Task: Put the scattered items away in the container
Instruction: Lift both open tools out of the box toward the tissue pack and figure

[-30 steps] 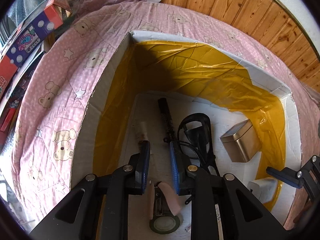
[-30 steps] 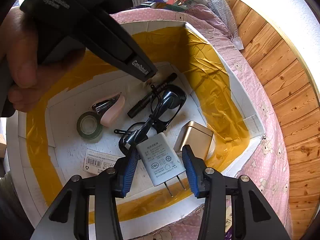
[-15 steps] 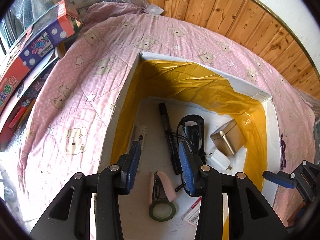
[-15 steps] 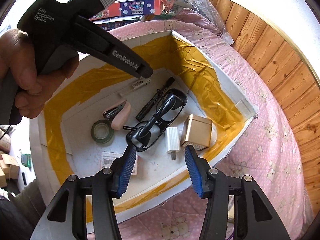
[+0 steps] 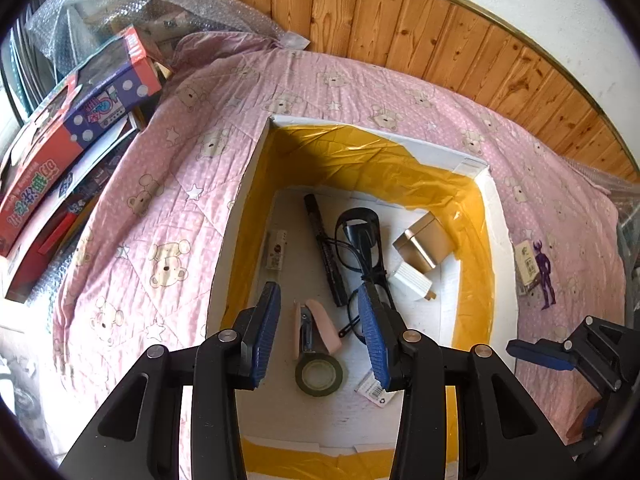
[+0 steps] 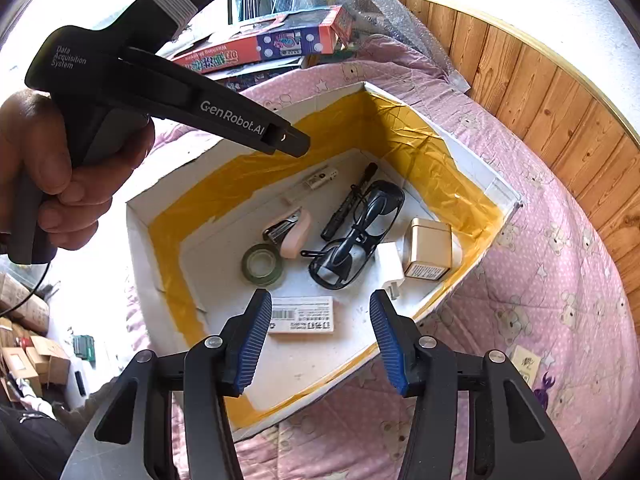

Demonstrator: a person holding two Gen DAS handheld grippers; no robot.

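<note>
Both wrist views look steeply down, sharing the box (image 5: 494,216) interior.

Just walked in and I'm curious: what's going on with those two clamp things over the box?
A person holds a gripper in each hand above a yellow-lined box on a pink bedspread. Both the left gripper and right gripper are open and empty. Glasses, a pink stapler and a white charger already lie inside.
</note>
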